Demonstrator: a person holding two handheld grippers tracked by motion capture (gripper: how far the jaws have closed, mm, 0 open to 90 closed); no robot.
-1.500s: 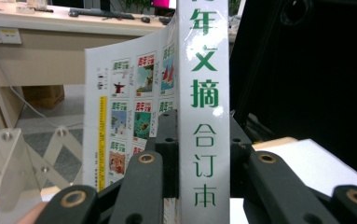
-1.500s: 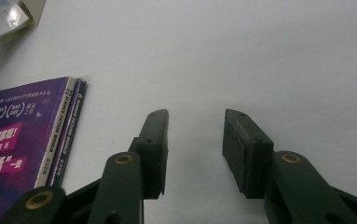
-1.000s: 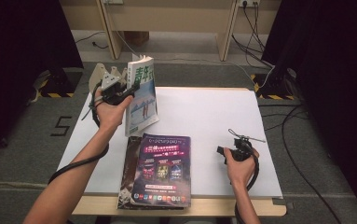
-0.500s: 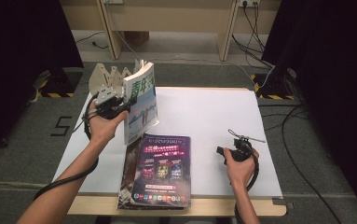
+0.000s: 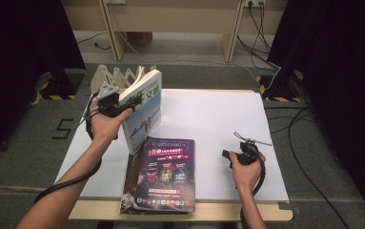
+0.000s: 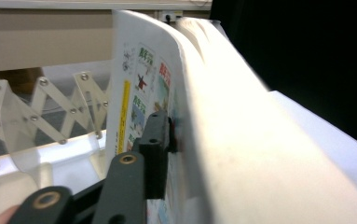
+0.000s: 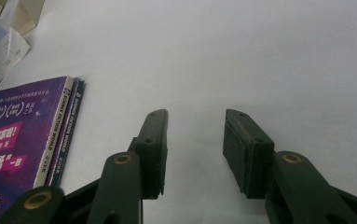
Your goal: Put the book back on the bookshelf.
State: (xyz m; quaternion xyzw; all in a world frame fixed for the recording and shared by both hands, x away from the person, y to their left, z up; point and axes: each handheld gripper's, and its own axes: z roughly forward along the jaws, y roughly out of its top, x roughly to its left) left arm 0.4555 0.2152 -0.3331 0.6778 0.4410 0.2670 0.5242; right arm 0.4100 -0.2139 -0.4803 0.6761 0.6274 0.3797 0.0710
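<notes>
So the thing in play is that thick white-and-blue paperback (image 5: 144, 112), standing upright on the far-left part of the counter (image 5: 208, 119), right in front of the wooden accordion rack (image 5: 116, 78) it looks headed for. It's a fat softcover, so I'd guess decent weight, floppy covers, and a glossy face that could slide if pinched lightly. Best hold is probably near the spine side or mid-height across the full page block, not just a cover. The left gripper (image 5: 111, 102) sits against the book's left face, and in the left gripper view one black jaw lies along the printed cover with the book (image 6: 223, 130) running between the jaws. They've just been opening, and honestly I can't tell from this angle whether the pad (image 6: 160, 135) presses or just rests there, since the other jaw is barely in frame. Further right, a stack of purple magazines (image 5: 163, 174) lies flat at the near edge. The right gripper (image 7: 195, 140) hovers over bare counter with its jaws apart, nothing between them, well away from the book.
</notes>
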